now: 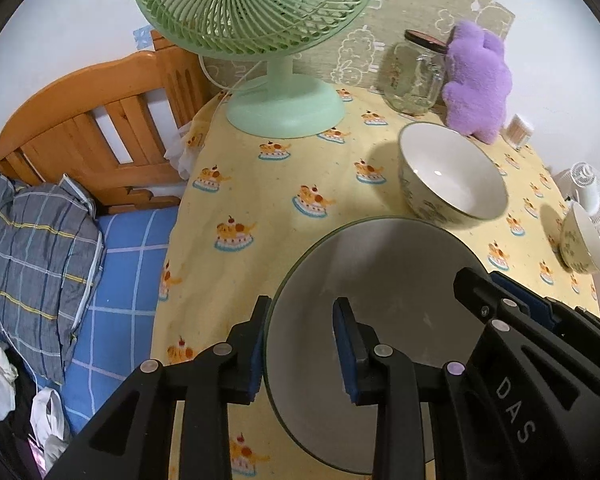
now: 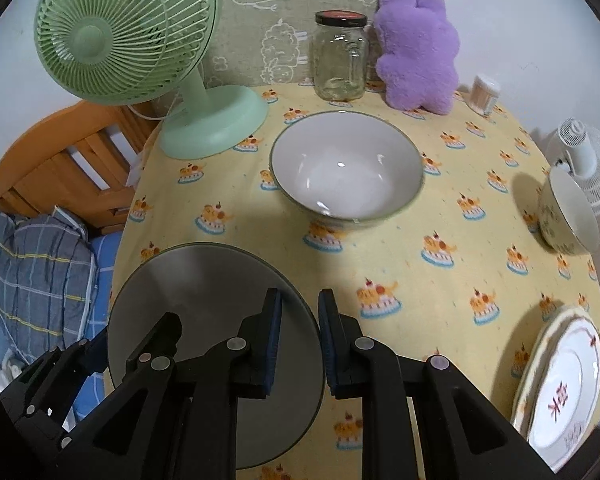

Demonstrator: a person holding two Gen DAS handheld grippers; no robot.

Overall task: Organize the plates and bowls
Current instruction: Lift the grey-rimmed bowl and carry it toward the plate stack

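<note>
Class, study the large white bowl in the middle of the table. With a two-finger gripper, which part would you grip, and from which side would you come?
Grip the rim of the large white bowl, one finger inside the wall and one outside. It stands upright and open, too wide to span. Come from above onto the near edge, where the cloth is bare; the green fan, glass jar and purple plush crowd the far side.

Bare cloth (image 2: 452,216) between large bowl (image 2: 346,168) (centre) and small bowl (image 2: 566,220).

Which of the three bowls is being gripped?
The shaded grey-white bowl at the near table edge; both grippers straddle its rim, unlike the two bowls beyond.
</note>
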